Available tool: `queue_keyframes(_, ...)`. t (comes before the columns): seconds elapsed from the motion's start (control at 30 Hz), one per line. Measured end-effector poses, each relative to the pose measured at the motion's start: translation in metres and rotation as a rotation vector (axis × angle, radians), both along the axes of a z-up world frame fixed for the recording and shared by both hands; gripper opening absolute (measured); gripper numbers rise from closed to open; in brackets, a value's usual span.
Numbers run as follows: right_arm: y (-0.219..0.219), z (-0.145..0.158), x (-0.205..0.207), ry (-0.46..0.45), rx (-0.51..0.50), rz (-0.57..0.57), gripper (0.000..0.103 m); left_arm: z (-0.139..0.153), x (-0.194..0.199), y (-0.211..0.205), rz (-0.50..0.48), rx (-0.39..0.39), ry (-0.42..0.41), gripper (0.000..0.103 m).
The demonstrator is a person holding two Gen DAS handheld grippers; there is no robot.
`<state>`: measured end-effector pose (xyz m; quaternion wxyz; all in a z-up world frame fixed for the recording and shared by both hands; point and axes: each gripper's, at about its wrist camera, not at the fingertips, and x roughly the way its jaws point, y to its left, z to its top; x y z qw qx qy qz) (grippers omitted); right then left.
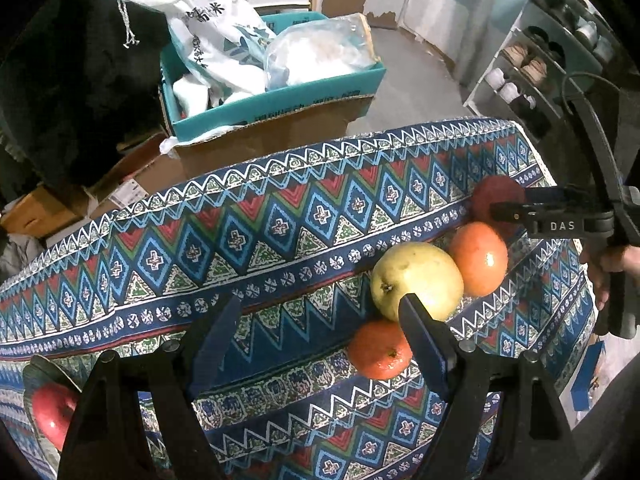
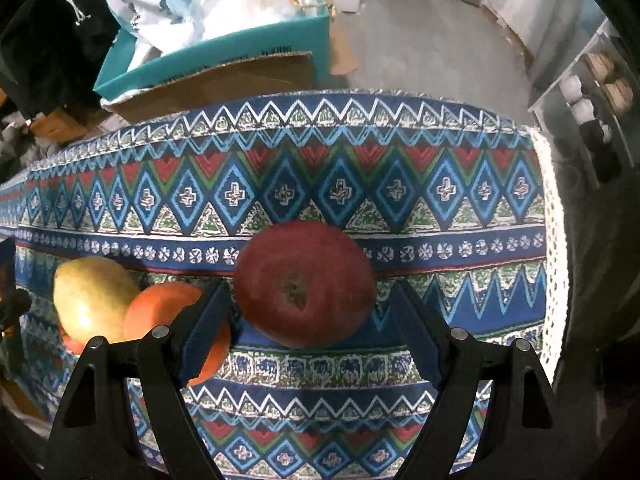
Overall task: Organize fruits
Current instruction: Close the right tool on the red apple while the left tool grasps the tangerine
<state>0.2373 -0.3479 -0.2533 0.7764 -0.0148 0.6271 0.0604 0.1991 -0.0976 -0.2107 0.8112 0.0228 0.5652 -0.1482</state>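
Patterned cloth (image 2: 320, 184) on table, boxes (image 1: 272, 108) behind; shoe rack (image 1: 532, 68) rt

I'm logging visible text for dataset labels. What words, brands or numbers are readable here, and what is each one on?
"DAS": white letters on the right claw body, seen from the left wrist view.
"米": large dark character on the white rice bag; its other characters are too distorted to read.
Teal box: small print and a barcode along its side, too small to read.
White label on the cardboard below: unreadable.
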Motion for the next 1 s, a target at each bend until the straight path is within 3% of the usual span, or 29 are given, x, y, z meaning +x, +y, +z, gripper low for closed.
queue_keyframes(0.5,0.01,-0.015,-0.003,-0.026,-0.04,0.005,0.077,-0.012,-0.005,-0.007,-0.025,-0.043,0.029,0.082)
queue_keyframes(0.8,0.008,0.019,-0.03,-0.135,-0.04,-0.038,0.077,-0.029,-0.018,-0.026,-0.095,-0.007,0.054,0.082)
queue_keyframes(1.0,0.003,0.036,-0.05,-0.155,-0.002,-0.056,0.077,-0.041,-0.023,-0.036,-0.122,0.02,0.064,0.082)
